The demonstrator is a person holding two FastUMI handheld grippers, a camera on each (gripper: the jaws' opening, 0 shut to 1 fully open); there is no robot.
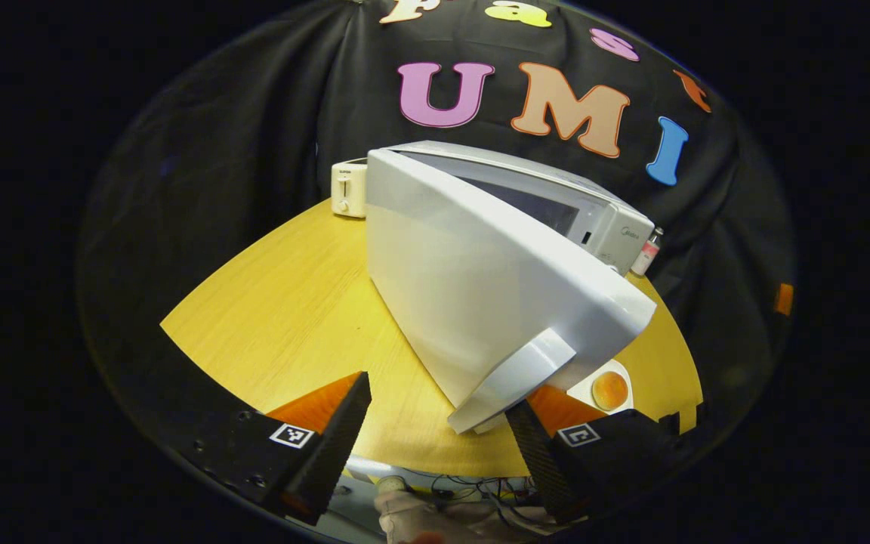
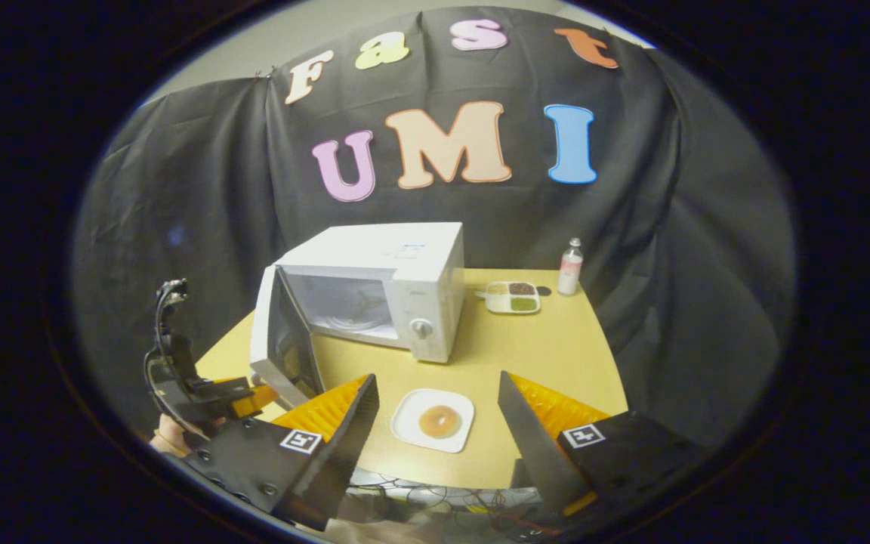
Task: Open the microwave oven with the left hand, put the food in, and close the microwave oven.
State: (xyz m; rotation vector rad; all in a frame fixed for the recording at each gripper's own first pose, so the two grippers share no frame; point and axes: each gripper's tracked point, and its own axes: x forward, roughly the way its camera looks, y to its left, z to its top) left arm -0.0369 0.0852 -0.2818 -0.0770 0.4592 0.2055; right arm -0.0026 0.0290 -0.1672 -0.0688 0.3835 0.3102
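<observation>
microwave (image 2: 374, 291) stands on the yellow table (image 2: 556, 355), door (image 2: 276, 340) swung wide open. left gripper (image 1: 439, 423), fingers spread, sits at the door's handle (image 1: 514, 378) without pinching it; in the right gripper view it appears beside the door's outer edge. right gripper (image 2: 435, 423), fingers spread, hovers in front of the microwave, framing the food (image 2: 439, 421) on its white plate (image 2: 405, 423). left gripper view adds a toaster (image 1: 349, 189) behind the microwave; right gripper view adds a divided dish (image 2: 512, 297) and bottle (image 2: 570, 267) beside it.
</observation>
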